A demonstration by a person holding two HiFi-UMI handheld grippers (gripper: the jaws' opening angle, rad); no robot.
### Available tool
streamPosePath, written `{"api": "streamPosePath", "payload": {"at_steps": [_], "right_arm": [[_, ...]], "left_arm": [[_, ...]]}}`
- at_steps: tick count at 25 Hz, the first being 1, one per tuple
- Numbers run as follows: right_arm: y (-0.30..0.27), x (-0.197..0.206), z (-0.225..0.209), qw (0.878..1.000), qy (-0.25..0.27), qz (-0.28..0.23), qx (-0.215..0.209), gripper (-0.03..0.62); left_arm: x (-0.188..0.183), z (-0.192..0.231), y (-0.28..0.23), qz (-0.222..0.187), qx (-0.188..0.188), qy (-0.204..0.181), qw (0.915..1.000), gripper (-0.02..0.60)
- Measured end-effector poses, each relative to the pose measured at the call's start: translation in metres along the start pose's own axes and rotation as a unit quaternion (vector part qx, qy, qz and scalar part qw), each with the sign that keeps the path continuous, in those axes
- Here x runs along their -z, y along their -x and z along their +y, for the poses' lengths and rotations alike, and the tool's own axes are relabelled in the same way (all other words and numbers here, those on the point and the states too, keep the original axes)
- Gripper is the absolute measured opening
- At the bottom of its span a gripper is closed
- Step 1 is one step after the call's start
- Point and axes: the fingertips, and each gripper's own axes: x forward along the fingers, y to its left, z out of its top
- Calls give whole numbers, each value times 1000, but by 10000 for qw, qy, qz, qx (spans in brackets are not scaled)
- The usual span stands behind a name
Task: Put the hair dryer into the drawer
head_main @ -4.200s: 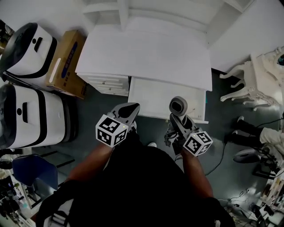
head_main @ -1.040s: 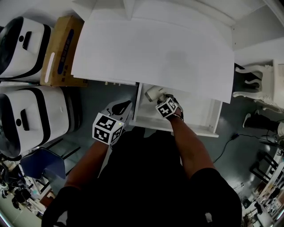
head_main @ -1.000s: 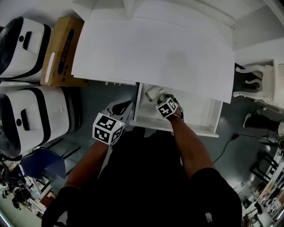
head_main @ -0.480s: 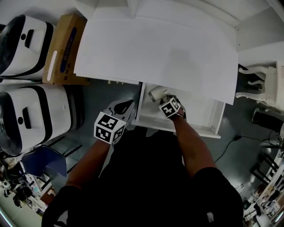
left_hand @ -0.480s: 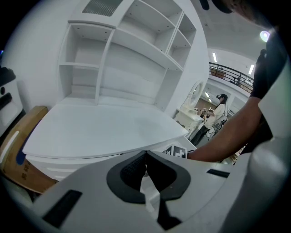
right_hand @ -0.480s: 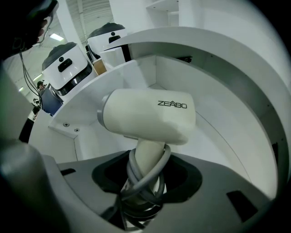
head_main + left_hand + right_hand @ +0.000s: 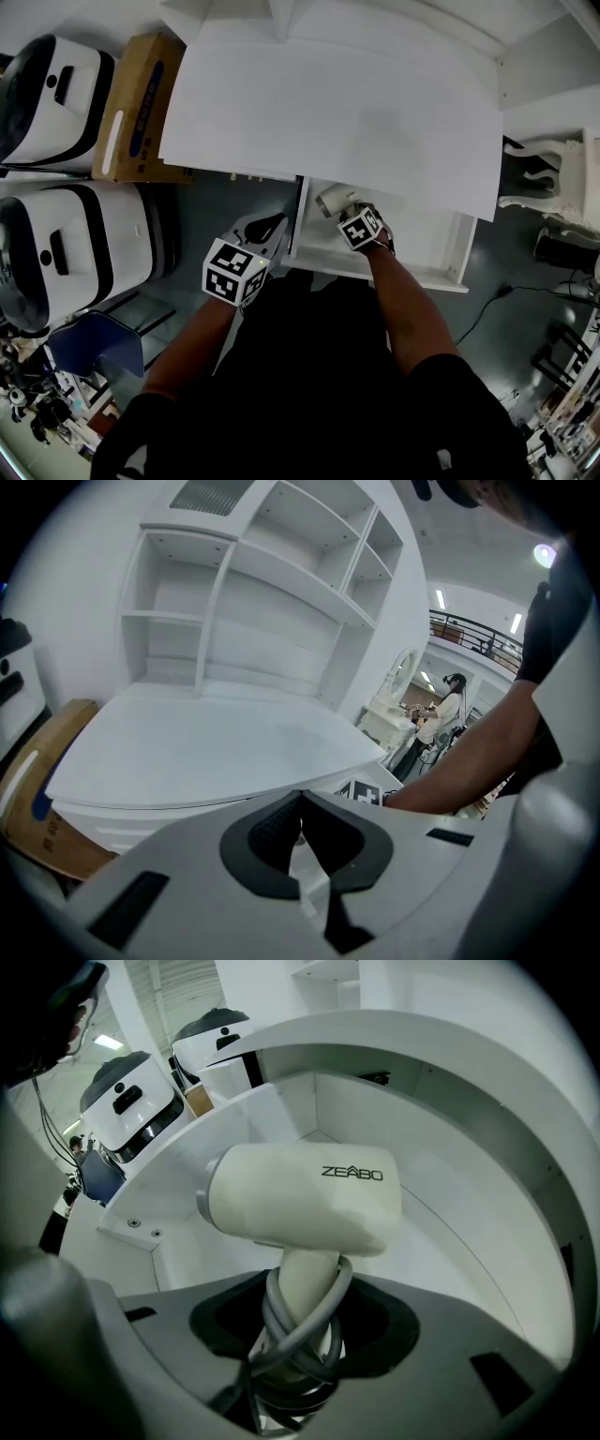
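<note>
The right gripper [image 7: 300,1335] is clamped on the handle of a cream hair dryer [image 7: 300,1199], with a grey cord [image 7: 305,1321] wound round the handle between the jaws. The dryer's body sits above the jaws, lying crosswise, inside the open white drawer [image 7: 422,1147]. From the head view the dryer [image 7: 330,199] is at the drawer's back left, just under the front edge of the white desk top [image 7: 337,112].

The left gripper [image 7: 298,841] has its jaws pressed together with nothing between them. It hangs outside the drawer, just beside its left front corner.

About four seconds earlier the right gripper held the dryer above the drawer's front edge, with the barrel pointing up at the camera. It has since reached in under the desk top. Over the last second it has hardly moved. The left gripper has stayed at the same corner.

The desk top's edge cuts off part of the dryer from above. No view shows whether the dryer touches the drawer floor. The person's body hides the floor in front of the drawer.

To the left of the desk are a cardboard box [image 7: 131,98] and two white-and-black machines [image 7: 75,253], with a blue seat [image 7: 89,342] below them. A white chair [image 7: 553,173] stands to the right. Open white shelves [image 7: 262,602] rise behind the desk top.
</note>
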Motion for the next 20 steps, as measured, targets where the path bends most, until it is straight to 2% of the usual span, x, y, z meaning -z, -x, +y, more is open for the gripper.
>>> {"api": "streamPosePath", "payload": {"at_steps": [6, 15, 20], "right_arm": [[1, 0, 0, 10000, 40, 77, 3, 210], [14, 4, -1, 9994, 90, 133, 299, 213], [28, 5, 0, 9990, -21, -18, 450, 213]], "left_arm": [[3, -4, 5, 6, 65, -78, 9999, 9], [6, -5, 17, -89, 110, -179, 9997, 9], [8, -7, 22, -185, 194, -233, 9994, 9]]}}
